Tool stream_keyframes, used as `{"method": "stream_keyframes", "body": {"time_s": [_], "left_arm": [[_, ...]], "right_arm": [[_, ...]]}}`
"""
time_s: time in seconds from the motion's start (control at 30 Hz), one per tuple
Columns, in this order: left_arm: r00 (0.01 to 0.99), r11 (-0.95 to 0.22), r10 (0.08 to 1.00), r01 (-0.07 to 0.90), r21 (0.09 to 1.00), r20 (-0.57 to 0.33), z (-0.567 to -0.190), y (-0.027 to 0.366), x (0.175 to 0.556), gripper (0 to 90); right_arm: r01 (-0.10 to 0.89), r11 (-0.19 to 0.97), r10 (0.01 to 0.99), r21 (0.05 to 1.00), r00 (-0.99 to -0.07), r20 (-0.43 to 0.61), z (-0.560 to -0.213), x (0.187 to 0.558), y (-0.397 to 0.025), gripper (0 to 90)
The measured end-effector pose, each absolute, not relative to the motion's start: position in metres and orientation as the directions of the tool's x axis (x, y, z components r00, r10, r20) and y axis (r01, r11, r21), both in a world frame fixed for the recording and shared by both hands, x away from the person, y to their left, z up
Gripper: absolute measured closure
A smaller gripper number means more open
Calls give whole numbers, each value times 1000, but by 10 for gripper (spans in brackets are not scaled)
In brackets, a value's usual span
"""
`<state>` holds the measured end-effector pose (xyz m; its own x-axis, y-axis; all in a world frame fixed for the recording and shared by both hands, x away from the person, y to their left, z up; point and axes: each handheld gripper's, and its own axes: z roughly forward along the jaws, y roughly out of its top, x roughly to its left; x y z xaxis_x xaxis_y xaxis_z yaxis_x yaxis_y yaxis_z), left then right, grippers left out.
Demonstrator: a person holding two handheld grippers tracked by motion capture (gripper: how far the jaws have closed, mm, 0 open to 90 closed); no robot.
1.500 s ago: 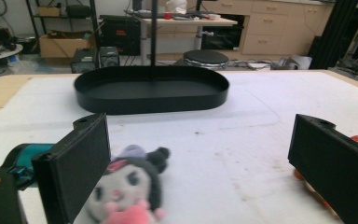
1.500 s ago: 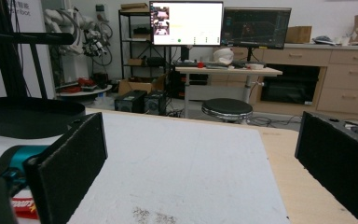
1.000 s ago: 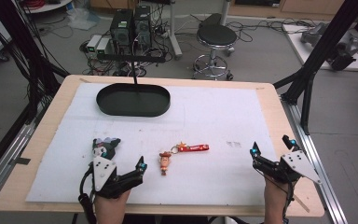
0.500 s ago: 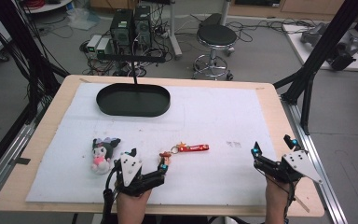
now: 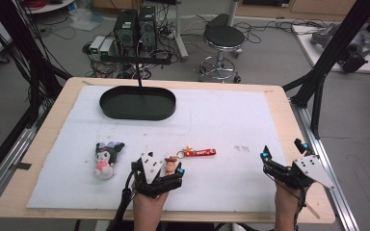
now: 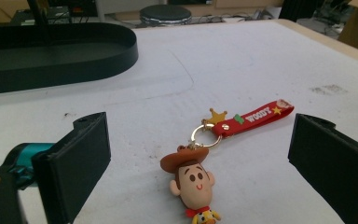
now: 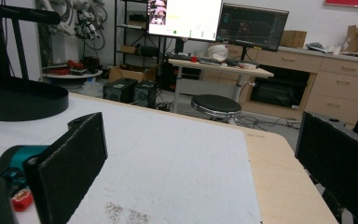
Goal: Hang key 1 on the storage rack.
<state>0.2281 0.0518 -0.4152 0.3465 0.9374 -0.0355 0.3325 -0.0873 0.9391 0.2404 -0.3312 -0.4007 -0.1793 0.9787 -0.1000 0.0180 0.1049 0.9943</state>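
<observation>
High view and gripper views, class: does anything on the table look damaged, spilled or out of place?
Only a small dark smudge on the white mat. The Woody keychain and plush toy lie intact; the black tray sits flat.

Your worktop [image 5: 43,159] is a pale wooden board, and a white mat [image 5: 231,120] covers most of it, leaving a wood border on every side. Take the black oval tray [image 5: 137,102] as your landmark: it sits on the mat at the far left. Nearer to you than the tray, and slightly left of it, a small plush toy [image 5: 105,160] with black ears and a pink body lies on the mat. Nearer than the tray and to its right lies the cowboy keychain [image 6: 198,179], its red strap [image 6: 260,115] pointing away from the tray. A faint dark smudge [image 5: 241,148] marks the mat farther right.
</observation>
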Motion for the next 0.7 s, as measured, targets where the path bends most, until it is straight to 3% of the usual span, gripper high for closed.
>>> {"method": "stream_keyframes", "body": {"time_s": [0.7], "left_arm": [[326, -149, 945, 485, 862, -20, -442, 38, 253, 60]], "right_arm": [[10, 111, 981, 994, -162, -108, -401, 239, -334, 13]]}}
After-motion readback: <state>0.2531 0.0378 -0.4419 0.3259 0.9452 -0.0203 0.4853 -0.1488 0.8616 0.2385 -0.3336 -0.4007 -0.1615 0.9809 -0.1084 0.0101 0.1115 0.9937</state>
